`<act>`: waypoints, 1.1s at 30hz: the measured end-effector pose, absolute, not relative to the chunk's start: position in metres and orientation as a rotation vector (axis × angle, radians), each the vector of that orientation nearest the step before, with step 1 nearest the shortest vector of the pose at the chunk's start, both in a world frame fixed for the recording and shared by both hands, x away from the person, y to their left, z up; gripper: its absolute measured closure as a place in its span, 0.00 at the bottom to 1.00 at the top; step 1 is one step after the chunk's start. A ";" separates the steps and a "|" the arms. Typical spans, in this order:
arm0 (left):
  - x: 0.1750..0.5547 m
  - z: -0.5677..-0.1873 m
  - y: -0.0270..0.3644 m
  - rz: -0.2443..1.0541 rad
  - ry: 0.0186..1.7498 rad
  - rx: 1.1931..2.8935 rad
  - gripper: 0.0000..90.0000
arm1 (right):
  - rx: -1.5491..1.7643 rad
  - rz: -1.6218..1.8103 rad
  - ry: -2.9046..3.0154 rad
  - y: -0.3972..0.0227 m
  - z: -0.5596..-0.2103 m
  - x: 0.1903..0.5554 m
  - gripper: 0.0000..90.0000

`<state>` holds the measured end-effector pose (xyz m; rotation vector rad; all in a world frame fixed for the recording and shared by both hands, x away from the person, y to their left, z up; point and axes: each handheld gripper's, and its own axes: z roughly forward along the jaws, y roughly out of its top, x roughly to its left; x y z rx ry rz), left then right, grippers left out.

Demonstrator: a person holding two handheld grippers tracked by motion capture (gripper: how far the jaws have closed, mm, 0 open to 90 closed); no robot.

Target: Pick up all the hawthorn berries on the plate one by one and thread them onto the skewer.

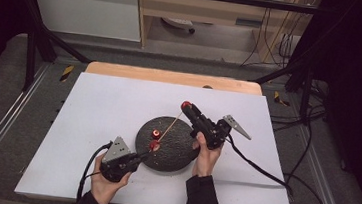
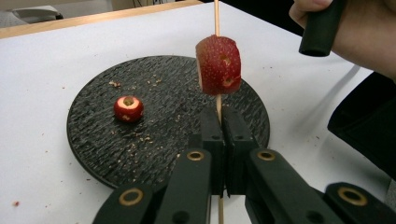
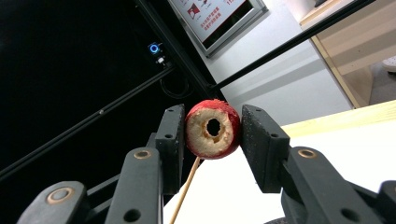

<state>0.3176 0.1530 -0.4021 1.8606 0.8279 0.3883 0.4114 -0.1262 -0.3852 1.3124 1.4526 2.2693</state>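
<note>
A: Left gripper (image 2: 218, 122)?

B: Jaws pressed together, pinching the wooden skewer (image 2: 216, 18) at its lower end. One red fruit piece (image 2: 218, 65) is threaded on it just above the jaws, over the dark round plate (image 2: 93, 140).

A: Right gripper (image 3: 212, 135)?

B: Clamped on another cored fruit piece (image 3: 213, 129), at the skewer's upper end.

A: Anything loose?

B: One more piece (image 2: 128, 108) lying on the plate.

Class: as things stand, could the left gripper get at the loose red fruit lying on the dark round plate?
Probably not yet: the left gripper is shut on the skewer, so it must let go first. Otherwise the loose fruit lies uncovered on the plate, close by.
</note>
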 end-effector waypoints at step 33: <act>0.338 -0.386 0.131 0.389 0.841 1.828 0.98 | 1.310 2.282 1.529 -0.122 -0.390 0.404 0.68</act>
